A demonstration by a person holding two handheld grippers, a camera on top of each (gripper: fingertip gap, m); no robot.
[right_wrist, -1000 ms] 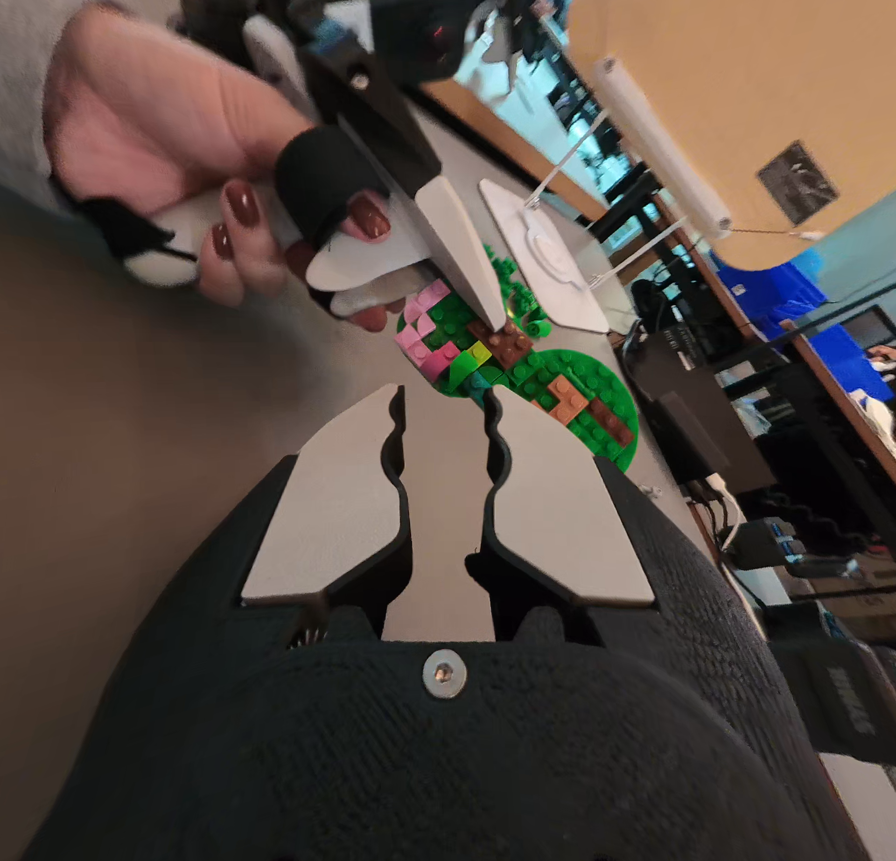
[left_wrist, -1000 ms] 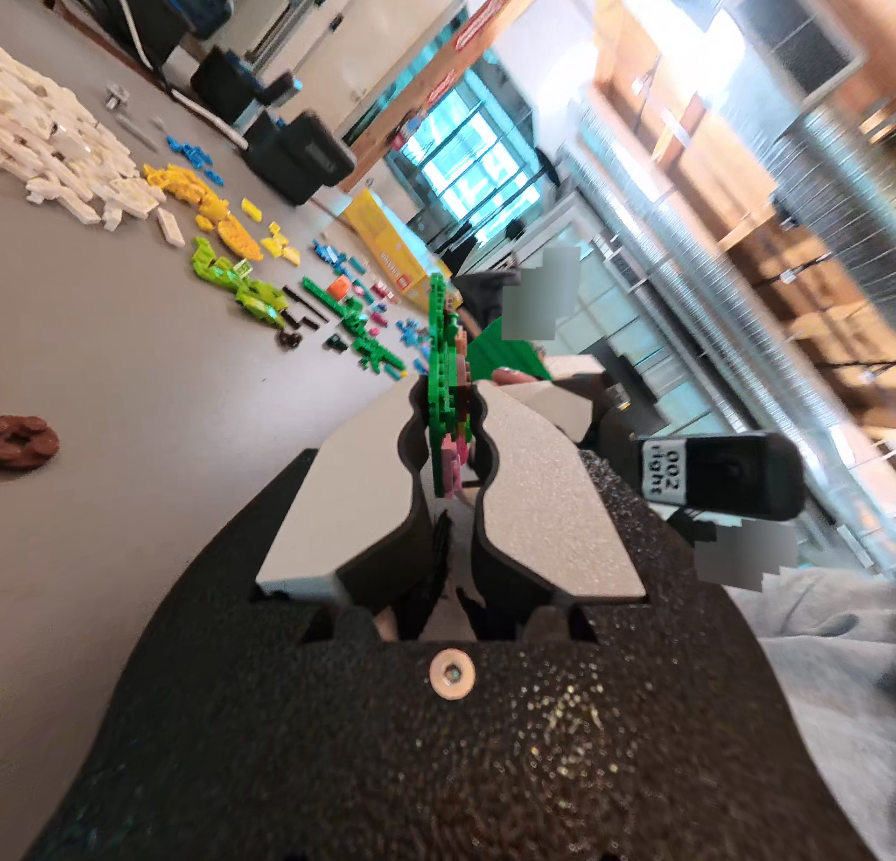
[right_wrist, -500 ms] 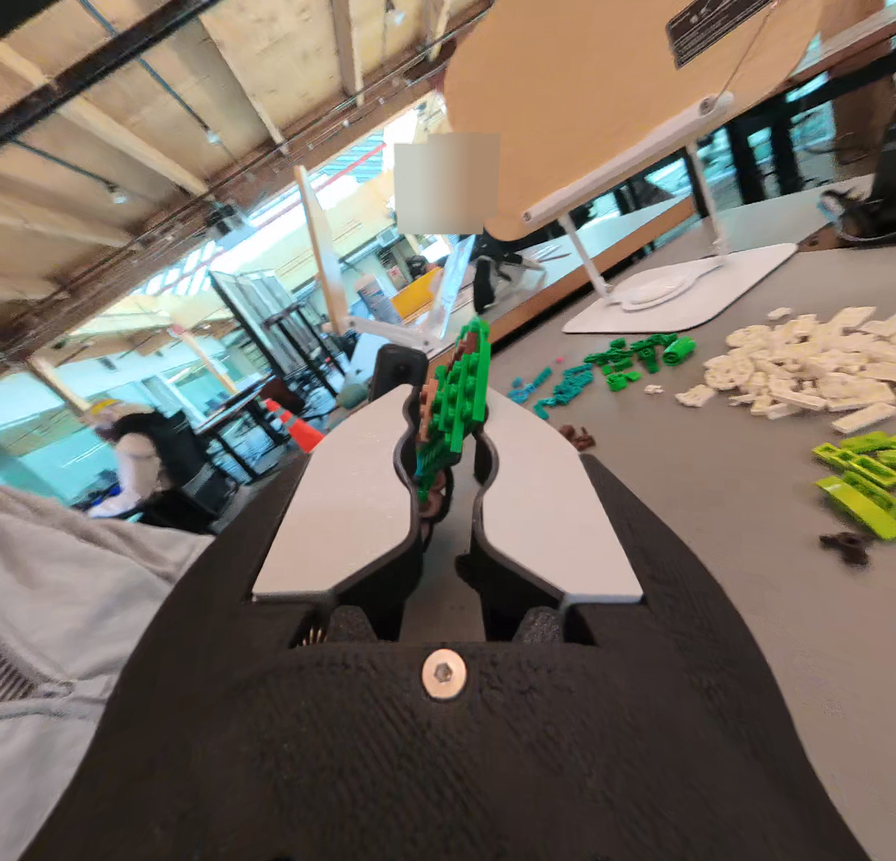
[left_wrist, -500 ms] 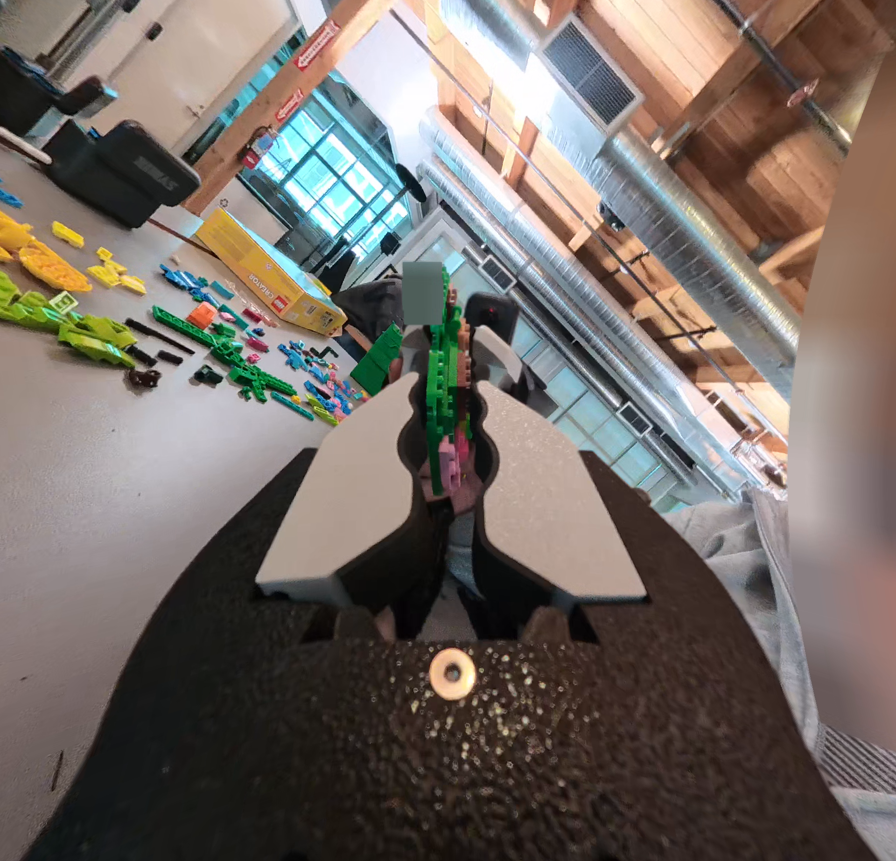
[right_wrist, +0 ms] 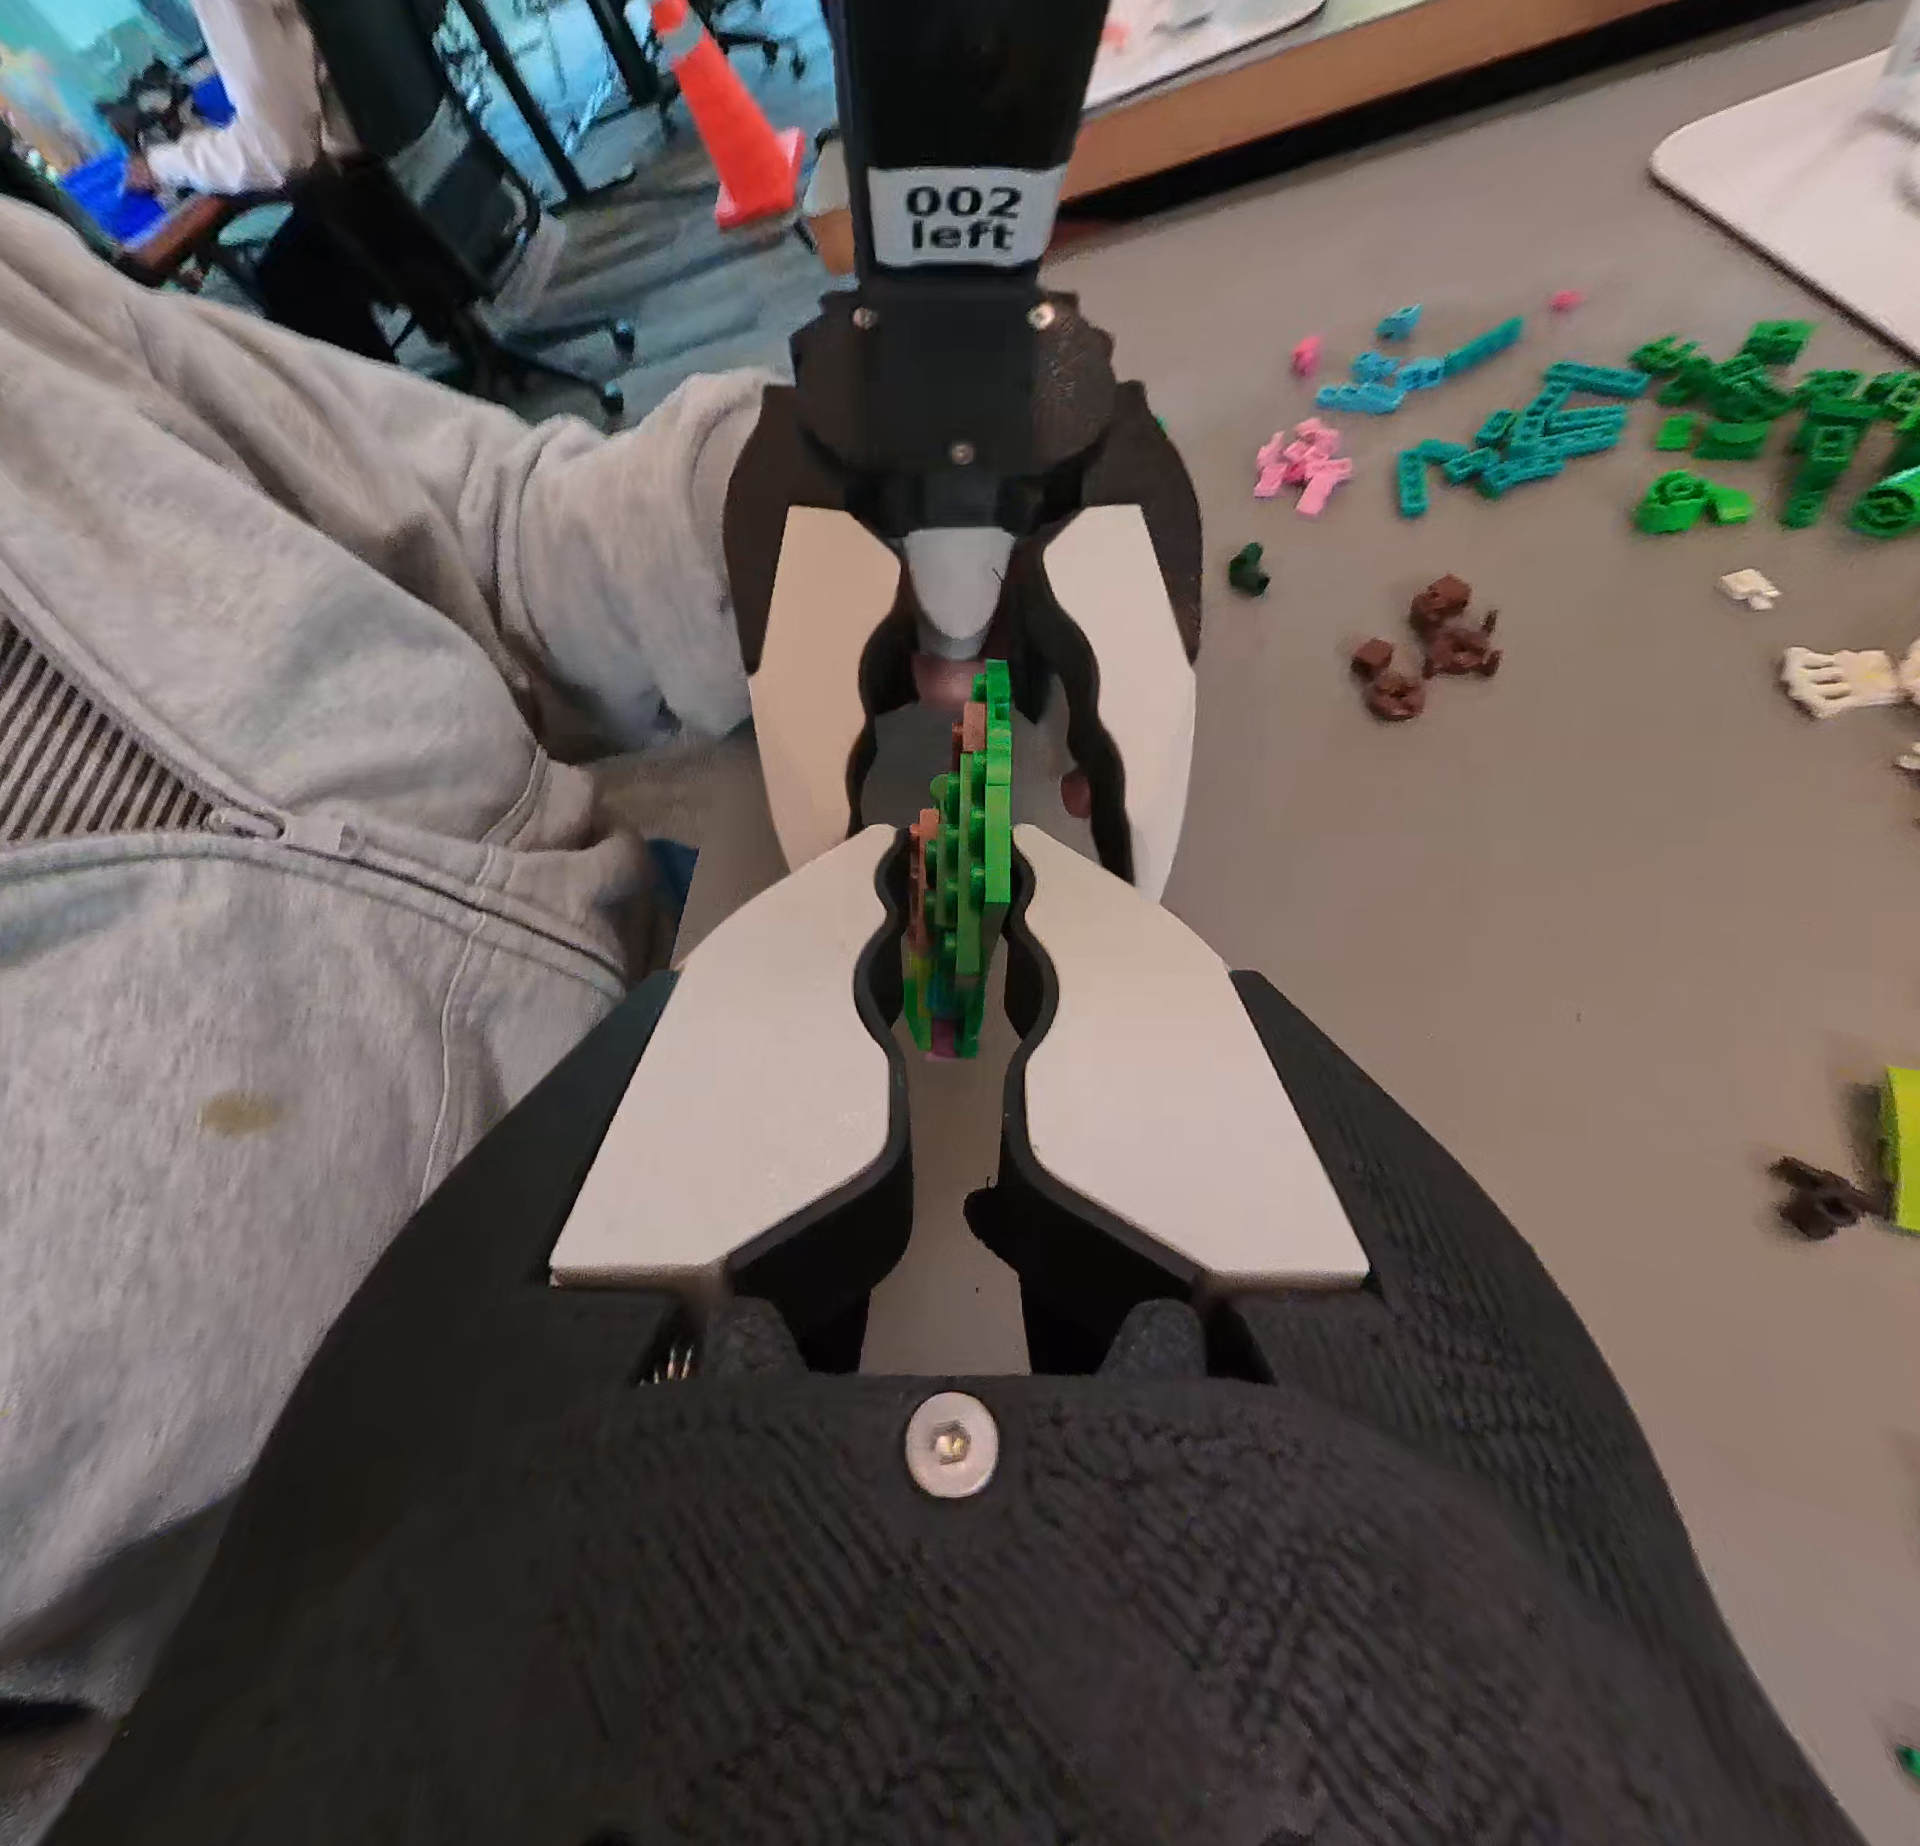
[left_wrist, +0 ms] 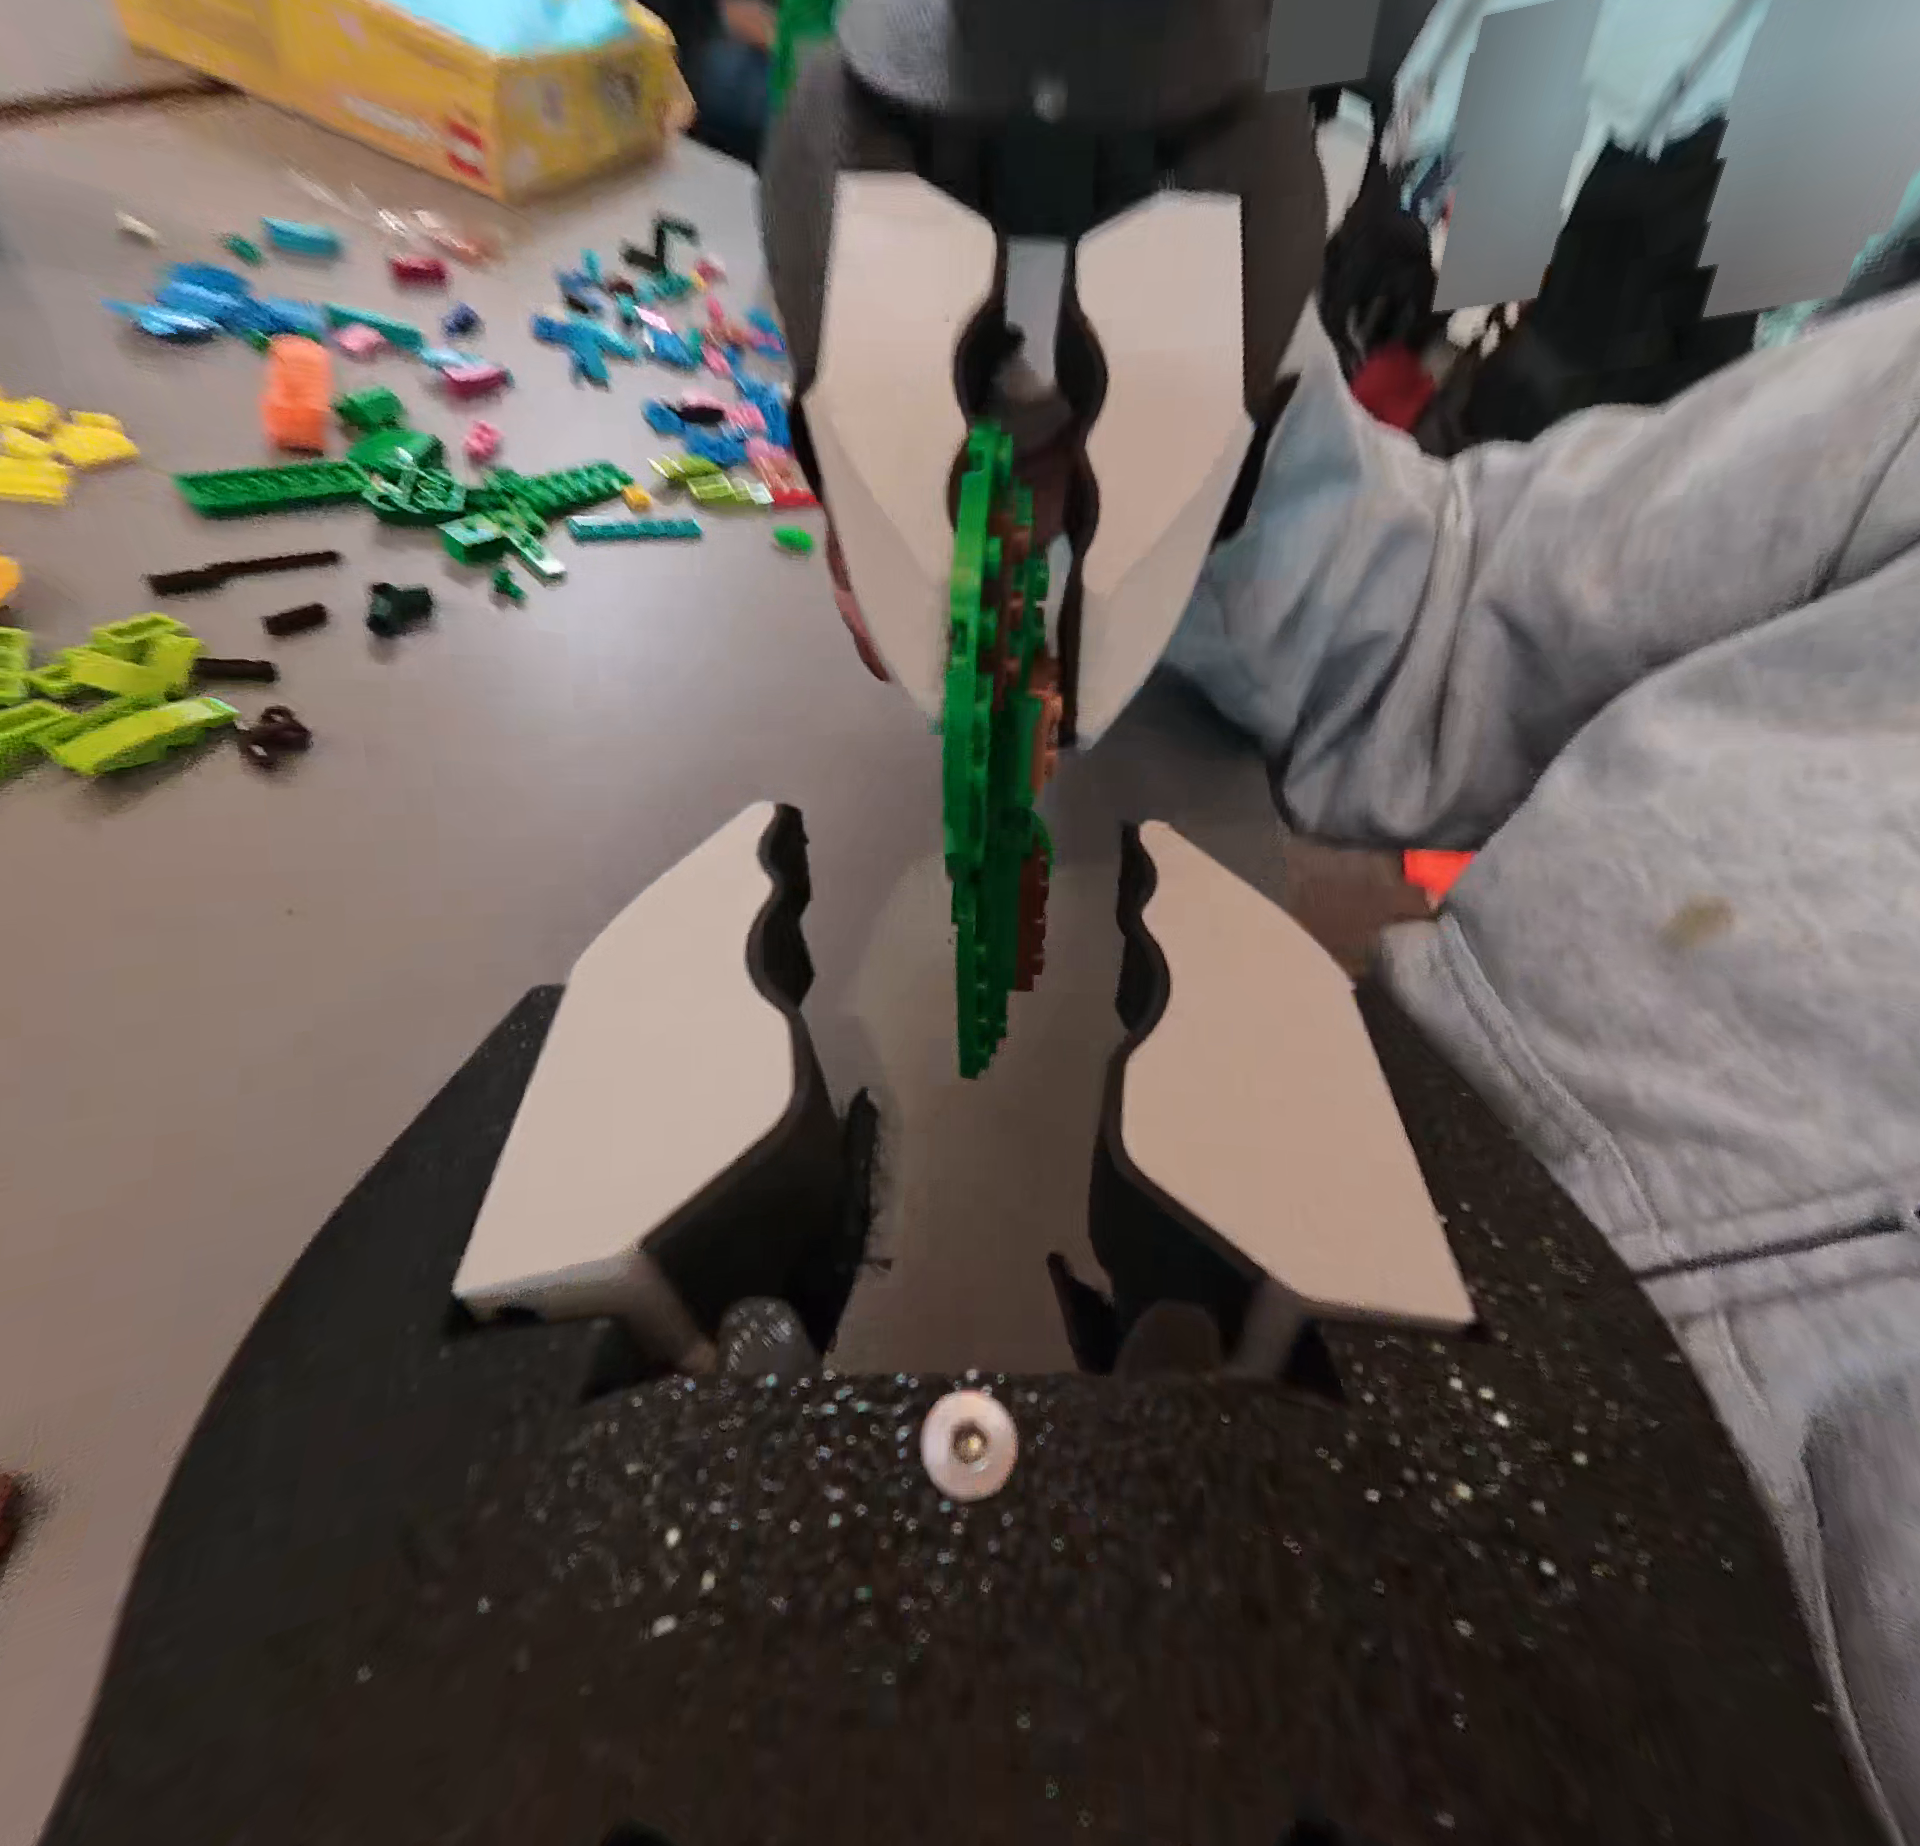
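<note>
right gripper (right_wrist: 956, 861) clamps the green brick plate (right_wrist: 971, 861) edge-on while the left gripper (left_wrist: 961, 830) gapes wide around it, pads clear.

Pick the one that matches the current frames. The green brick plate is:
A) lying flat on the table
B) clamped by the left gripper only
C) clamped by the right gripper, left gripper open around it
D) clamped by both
C: the right gripper pinches the green brick plate, while the left gripper stands apart from it on both sides.
</note>
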